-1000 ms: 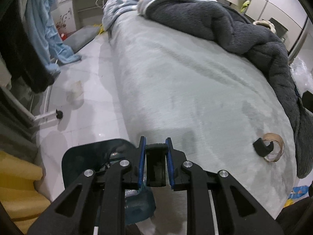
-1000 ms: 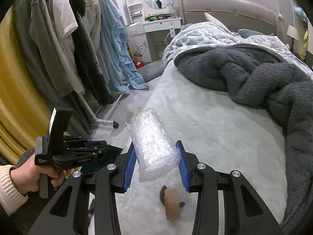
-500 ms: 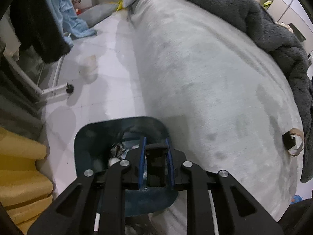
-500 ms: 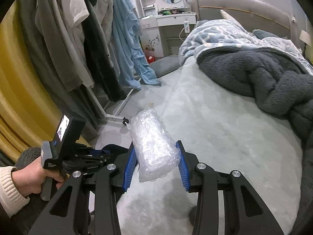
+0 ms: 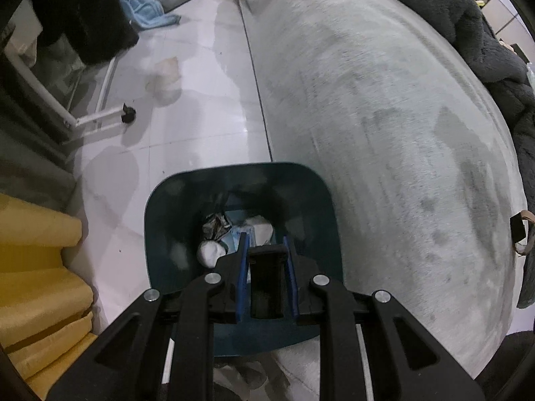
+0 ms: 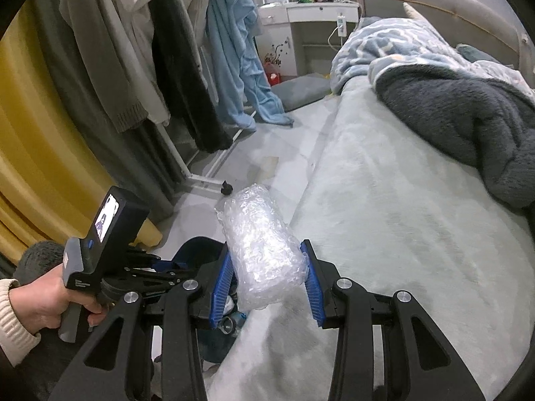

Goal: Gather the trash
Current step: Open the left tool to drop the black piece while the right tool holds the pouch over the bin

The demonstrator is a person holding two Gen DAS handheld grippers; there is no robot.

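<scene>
My right gripper [image 6: 267, 269] is shut on a roll of clear bubble wrap [image 6: 259, 244], held over the bed's left edge. My left gripper [image 5: 266, 250] is shut on a black handle-like part [image 5: 267, 280] of the dark teal trash bin [image 5: 167, 234], which hangs beside the bed. The bin holds crumpled paper and white wads [image 5: 212, 252]. In the right wrist view the left gripper's body [image 6: 110, 260] and the bin [image 6: 197, 250] sit just left of and below the bubble wrap. A brown tape roll [image 5: 521, 234] lies on the bed at the right edge.
A grey bed [image 5: 384, 133] with a dark fleece blanket [image 6: 468, 117] fills the right. A clothes rack with hanging clothes [image 6: 150, 67] and its wheeled foot [image 5: 128, 115] stand left on the white tiled floor. Yellow curtain [image 6: 30, 150] is at far left.
My left gripper has tilted down, so the bin's opening is now in full view. My right gripper has carried the bubble wrap left, from over the bed towards the bin.
</scene>
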